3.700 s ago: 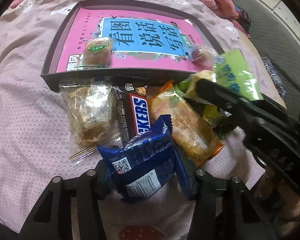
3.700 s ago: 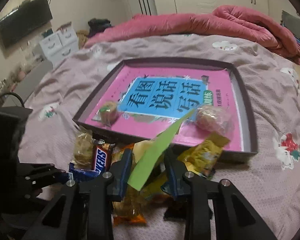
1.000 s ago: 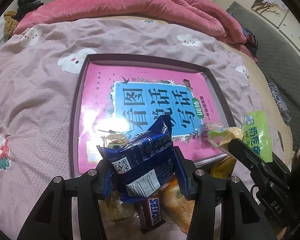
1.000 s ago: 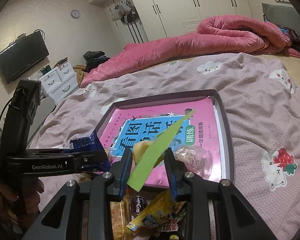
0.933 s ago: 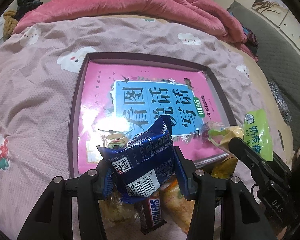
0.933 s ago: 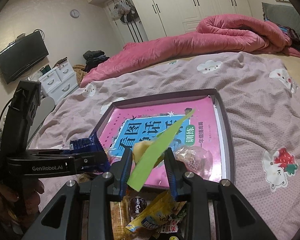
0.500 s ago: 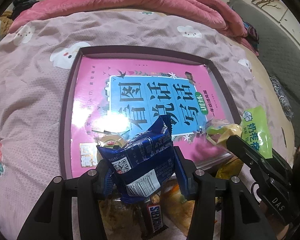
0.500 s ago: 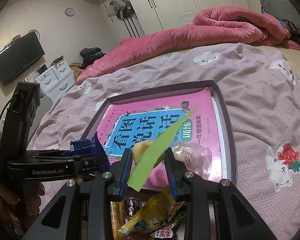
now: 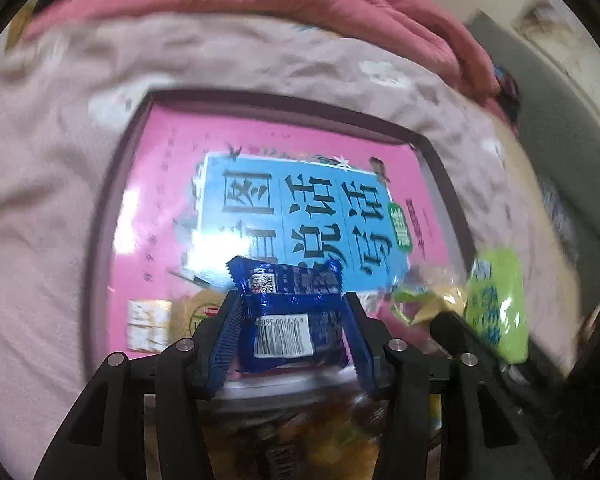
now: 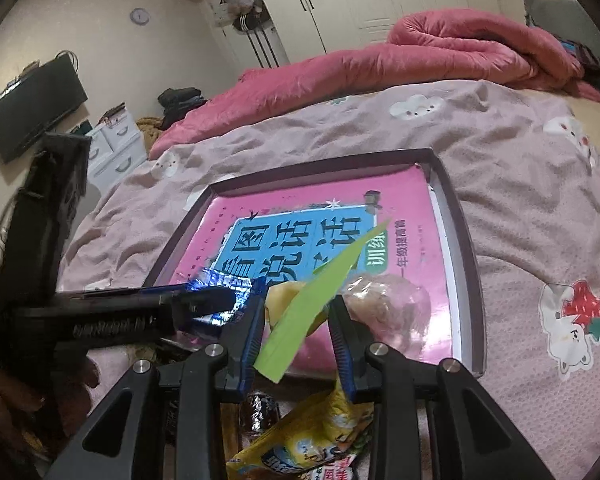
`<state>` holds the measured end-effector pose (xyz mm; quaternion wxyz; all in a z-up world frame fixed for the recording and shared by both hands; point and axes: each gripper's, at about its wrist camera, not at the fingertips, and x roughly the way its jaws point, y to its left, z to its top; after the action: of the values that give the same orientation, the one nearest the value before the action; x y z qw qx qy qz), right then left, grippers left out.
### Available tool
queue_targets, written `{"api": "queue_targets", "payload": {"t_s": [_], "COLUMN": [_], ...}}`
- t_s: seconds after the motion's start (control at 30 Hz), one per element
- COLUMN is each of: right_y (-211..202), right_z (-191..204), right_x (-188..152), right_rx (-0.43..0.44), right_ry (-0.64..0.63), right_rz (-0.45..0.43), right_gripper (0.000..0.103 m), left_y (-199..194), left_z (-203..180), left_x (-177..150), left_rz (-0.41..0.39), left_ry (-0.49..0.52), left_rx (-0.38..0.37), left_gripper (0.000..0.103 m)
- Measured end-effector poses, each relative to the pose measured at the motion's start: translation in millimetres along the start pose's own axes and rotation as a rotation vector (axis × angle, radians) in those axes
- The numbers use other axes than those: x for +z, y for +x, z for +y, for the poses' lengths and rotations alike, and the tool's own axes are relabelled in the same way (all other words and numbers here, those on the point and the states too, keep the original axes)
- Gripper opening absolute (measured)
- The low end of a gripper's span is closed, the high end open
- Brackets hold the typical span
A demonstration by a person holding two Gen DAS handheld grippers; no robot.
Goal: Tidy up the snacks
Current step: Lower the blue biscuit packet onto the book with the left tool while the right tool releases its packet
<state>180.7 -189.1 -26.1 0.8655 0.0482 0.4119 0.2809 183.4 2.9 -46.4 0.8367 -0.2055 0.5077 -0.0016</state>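
Observation:
My left gripper [image 9: 292,320] is shut on a blue snack packet [image 9: 288,320] and holds it over the near edge of the dark tray [image 9: 100,216], whose floor is a pink and blue book cover. The same packet [image 10: 220,292] shows in the right wrist view. My right gripper [image 10: 298,328] is shut on a green snack packet [image 10: 316,292] with a yellow bun inside, above the tray's near right part. It also shows in the left wrist view [image 9: 496,300]. A round cake [image 9: 196,312] and a clear-wrapped pastry [image 10: 388,304] lie in the tray [image 10: 466,276].
Loose snacks lie on the bedspread before the tray: a yellow packet [image 10: 312,440] and a dark chocolate bar [image 10: 260,408]. A pink quilt [image 10: 440,44] is bunched at the far side of the bed. The left wrist view is blurred.
Both grippers have moved forward over the tray's near edge with their packets. The blue packet has tilted down flatter in the left gripper.

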Motion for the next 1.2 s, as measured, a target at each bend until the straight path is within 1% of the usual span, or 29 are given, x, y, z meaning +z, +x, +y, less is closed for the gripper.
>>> {"api": "queue_targets", "payload": {"t_s": [0.03,0.07,0.1,0.17,0.3,0.37,0.43,0.5,0.83,1.2], "right_y": [2,3,4,10,16,19,21,23,21,9], "right_z": [-4,-7,-9,-15,-17,-15,-13,-11,-18,-23], "right_x": [0,0,0,-1,-3,-3,-4,-5,-4,-3], "right_rx": [0.007,0.009,0.002,-0.002,0.001,0.012,0.003,-0.025,-0.036,-0.051], "right_ry": [0.011,0.009,0.008,0.014,-0.001,-0.008,-0.027,-0.049,-0.017,0.013], "right_rz": [0.014,0.016,0.019,0.043,0.050,0.049,0.054,0.055,0.042,0.030], "right_gripper": [0.033,0.033,0.033,0.033,0.033,0.033,0.033,0.033,0.034,0.036], "left_y": [2,4,5,9,11,12,12,12,8,-2], "left_z": [0,0,1,3,-6,-6,-5,-5,-7,-9], "left_x": [2,2,2,1,0,0,1,1,-2,-2], "left_rz": [0.001,0.006,0.011,0.018,0.013,0.018,0.023,0.024,0.021,0.005], "left_ry": [0.013,0.029,0.030,0.031,0.089,0.091,0.084,0.095,0.110,0.121], "left_rx": [0.010,0.041,0.049,0.023,0.026,0.016,0.009,0.011,0.009,0.006], "left_gripper": [0.050,0.050,0.050,0.050,0.051,0.051,0.051,0.051,0.050,0.052]}}
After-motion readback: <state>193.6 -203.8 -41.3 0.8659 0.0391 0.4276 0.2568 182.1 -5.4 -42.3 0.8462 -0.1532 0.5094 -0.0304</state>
